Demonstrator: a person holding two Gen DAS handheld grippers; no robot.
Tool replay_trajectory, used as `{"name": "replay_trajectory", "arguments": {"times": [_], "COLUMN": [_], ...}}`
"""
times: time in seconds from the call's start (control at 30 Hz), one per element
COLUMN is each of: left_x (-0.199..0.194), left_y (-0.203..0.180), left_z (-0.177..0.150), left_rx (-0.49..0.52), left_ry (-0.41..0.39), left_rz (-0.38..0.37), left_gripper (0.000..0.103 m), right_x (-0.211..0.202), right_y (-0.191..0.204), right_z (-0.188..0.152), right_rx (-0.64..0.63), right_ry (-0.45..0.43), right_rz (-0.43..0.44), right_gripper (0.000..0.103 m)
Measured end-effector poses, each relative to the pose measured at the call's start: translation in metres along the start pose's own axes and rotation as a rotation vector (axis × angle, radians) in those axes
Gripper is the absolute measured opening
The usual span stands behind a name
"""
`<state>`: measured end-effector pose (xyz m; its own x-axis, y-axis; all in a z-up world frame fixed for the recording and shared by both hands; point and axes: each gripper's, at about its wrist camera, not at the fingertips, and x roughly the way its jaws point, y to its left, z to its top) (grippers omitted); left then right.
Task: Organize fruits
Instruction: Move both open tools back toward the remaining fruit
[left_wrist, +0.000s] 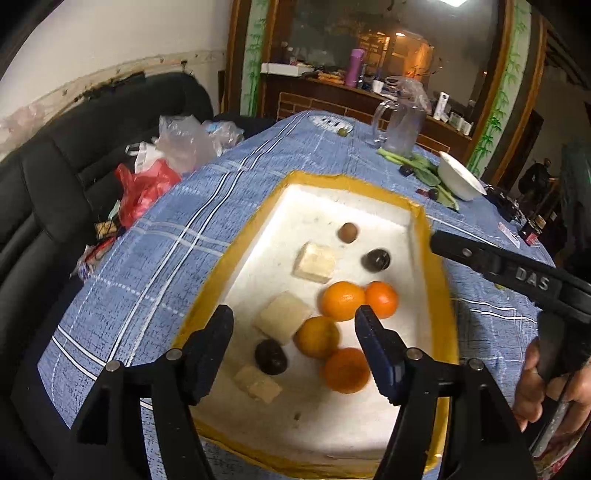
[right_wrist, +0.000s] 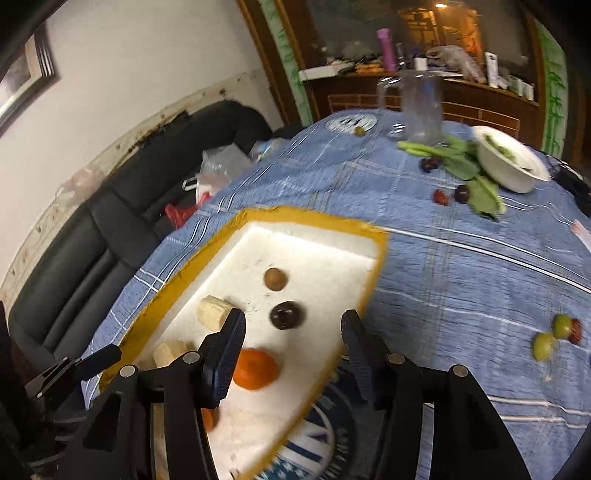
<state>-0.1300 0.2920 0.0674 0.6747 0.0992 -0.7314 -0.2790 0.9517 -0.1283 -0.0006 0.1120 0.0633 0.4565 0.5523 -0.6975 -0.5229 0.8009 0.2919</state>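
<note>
A bench (left_wrist: 155, 236) draped in blue checked cloth is seen carrying a white foam tray with yellow rim (left_wrist: 236, 240). Four round orange tangerines (left_wrist: 341, 300) are clustered inside it. Left tongs (left_wrist: 293, 328) and right tongs (right_wrist: 293, 332) are held apart, empty, above the tray.

Your left gripper (left_wrist: 293, 354) hangs wide apart over the foam tray (left_wrist: 236, 258), holding nothing. Between its fingers sit four oranges (left_wrist: 341, 300) clustered together, with a dark plum (left_wrist: 270, 356) at 8 o'clock from them. A second plum (left_wrist: 375, 260) lies toward 12 o'clock. Your right gripper (left_wrist: 480, 254) enters from 3 o'clock, reaching the tray's rim; its fingertips can't be made out.
</note>
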Motion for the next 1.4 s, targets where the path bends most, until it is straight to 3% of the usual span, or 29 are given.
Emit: {"name": "replay_trajectory", "arguments": {"times": [0.1, 0.3, 0.7, 0.9, 1.03, 1.2, 1.27, 1.37, 1.4], "left_x": [-0.009, -0.024, -0.028, -0.043, -0.087, -0.162, -0.185, -0.213, -0.219], "left_y": [-0.018, -0.062, -0.141, -0.162, -0.157, -0.139, -0.135, -0.132, -0.131], "left_z": [0.002, 0.006, -0.015, -0.019, 0.001, 0.036, 0.050, 0.068, 0.073], "left_rx": [0.036, 0.111, 0.242, 0.302, 0.314, 0.346, 0.378, 0.421, 0.425], "left_ry": [-0.023, -0.039, 0.015, 0.014, -0.047, -0.170, -0.210, -0.279, -0.290], "left_rz": [-0.020, -0.102, -0.197, -0.238, -0.313, -0.361, -0.338, -0.255, -0.245], "left_gripper": [0.075, 0.076, 0.077, 0.077, 0.077, 0.077, 0.077, 0.090, 0.093], "right_x": [-0.025, -0.062, -0.124, -0.150, -0.190, -0.293, -0.336, -0.395, -0.414], "right_y": [-0.019, -0.055, -0.140, -0.160, -0.166, -0.164, -0.162, -0.155, -0.152], "right_z": [-0.011, -0.043, -0.093, -0.105, -0.093, -0.051, -0.031, 0.004, 0.015], "right_rx": [0.034, 0.100, 0.245, 0.281, 0.282, 0.271, 0.273, 0.268, 0.265], "right_ry": [-0.027, -0.048, -0.091, -0.107, -0.157, -0.304, -0.360, -0.425, -0.445], "right_rz": [-0.022, -0.081, -0.179, -0.216, -0.236, -0.313, -0.322, -0.317, -0.327], "right_gripper": [0.059, 0.060, 0.060, 0.060, 0.060, 0.060, 0.060, 0.060, 0.065]}}
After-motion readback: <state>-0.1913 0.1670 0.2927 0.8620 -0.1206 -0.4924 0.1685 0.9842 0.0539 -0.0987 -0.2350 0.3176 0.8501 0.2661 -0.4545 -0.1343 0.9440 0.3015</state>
